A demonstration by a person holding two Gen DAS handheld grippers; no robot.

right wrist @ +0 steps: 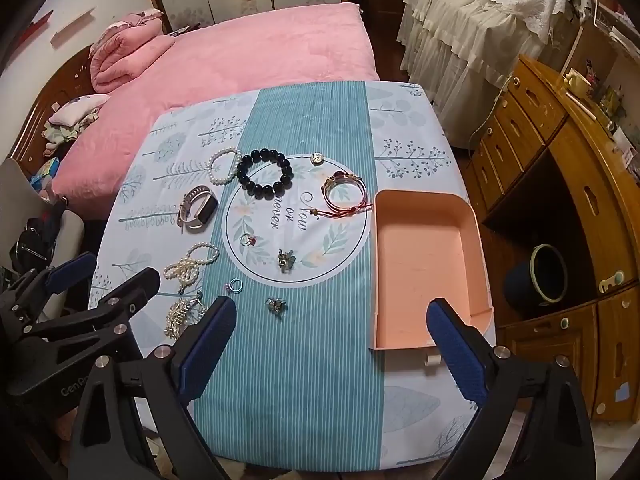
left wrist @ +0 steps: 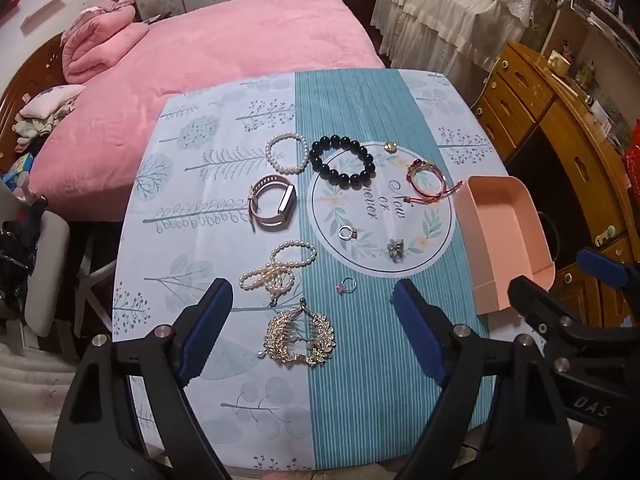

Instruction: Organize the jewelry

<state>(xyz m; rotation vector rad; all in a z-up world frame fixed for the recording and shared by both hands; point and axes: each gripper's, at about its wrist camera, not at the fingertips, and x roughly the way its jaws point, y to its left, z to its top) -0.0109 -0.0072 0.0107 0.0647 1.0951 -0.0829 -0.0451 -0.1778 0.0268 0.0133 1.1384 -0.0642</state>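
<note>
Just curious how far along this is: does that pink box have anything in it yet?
Empty. The pink box shows only its bare floor in both views; all the jewelry lies on the tablecloth.

black bead bracelet (left wrist: 342,162), pink tray (right wrist: 424,256)

Four bracelets (left wrist: 342,161), three rings (left wrist: 347,233)

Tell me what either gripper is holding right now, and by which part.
Nothing is held. The left gripper and right gripper both hang open above the table.
</note>
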